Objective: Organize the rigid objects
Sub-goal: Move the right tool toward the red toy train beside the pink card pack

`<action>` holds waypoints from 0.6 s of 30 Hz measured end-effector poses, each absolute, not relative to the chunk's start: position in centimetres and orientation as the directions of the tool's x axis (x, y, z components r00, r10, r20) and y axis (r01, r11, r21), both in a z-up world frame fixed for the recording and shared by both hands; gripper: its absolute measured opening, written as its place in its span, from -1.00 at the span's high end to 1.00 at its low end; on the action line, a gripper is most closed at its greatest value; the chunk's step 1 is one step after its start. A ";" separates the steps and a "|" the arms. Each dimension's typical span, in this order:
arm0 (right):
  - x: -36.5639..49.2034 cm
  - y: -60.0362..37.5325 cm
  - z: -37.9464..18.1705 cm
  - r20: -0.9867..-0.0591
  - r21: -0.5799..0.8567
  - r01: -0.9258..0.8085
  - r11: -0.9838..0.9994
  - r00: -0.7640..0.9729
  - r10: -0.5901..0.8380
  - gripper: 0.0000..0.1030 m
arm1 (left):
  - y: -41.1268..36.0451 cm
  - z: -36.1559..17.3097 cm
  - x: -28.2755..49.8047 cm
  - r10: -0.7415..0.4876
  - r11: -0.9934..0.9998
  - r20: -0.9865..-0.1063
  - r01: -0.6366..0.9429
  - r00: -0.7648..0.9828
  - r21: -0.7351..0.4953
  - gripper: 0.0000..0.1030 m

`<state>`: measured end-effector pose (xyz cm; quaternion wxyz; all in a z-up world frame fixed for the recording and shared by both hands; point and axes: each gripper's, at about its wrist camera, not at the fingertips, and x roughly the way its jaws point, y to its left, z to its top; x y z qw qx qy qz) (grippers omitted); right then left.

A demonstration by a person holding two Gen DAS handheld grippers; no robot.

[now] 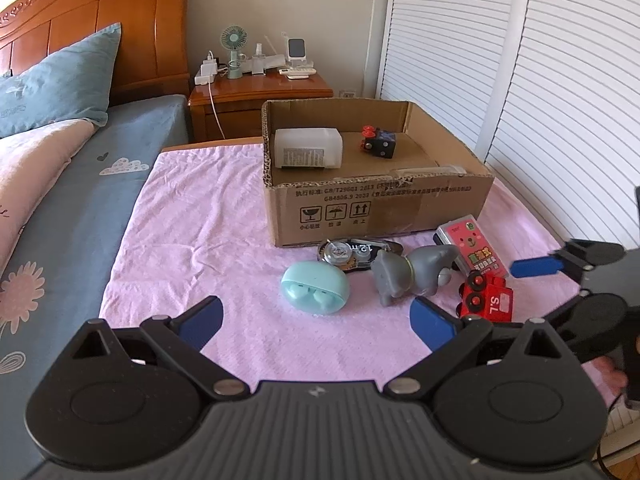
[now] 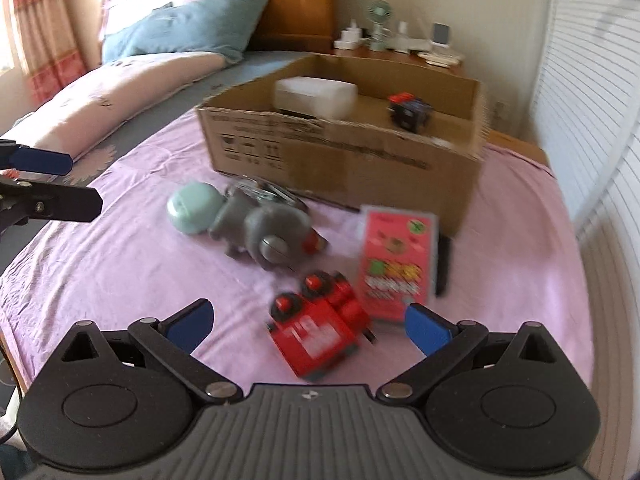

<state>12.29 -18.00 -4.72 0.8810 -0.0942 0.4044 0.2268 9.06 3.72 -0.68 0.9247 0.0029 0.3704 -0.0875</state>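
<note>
I have both tools wide open and holding nothing. My right tool sits low in the right wrist frame, with the red plastic toy train lying on its side just in front of it, on the pink cloth.

The train looks hard and light. I think its smooth sides could slip, so I would pinch it across the flat body, not on the little round wheels.

Above it in the frame lie the pink card box, the grey toy animal and the round mint green case. My left tool points at that case.

The brown cardboard box sits in the upper middle. A white plastic block and a small dark toy car are already inside.
</note>
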 end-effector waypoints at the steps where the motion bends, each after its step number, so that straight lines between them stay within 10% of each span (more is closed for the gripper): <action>1: 12.5 -17.7 -4.9 -0.757 0.017 -0.486 0.874 0.565 0.329 -1.00 | 3.8 -0.7 9.0 -0.158 0.985 -0.686 0.162 0.710 -0.058 -0.93; 18: 10.2 -15.8 -6.6 -0.833 -0.011 -0.521 0.854 0.477 0.281 -1.00 | 3.8 -1.6 9.7 -0.162 0.984 -0.709 0.167 0.686 -0.063 -0.93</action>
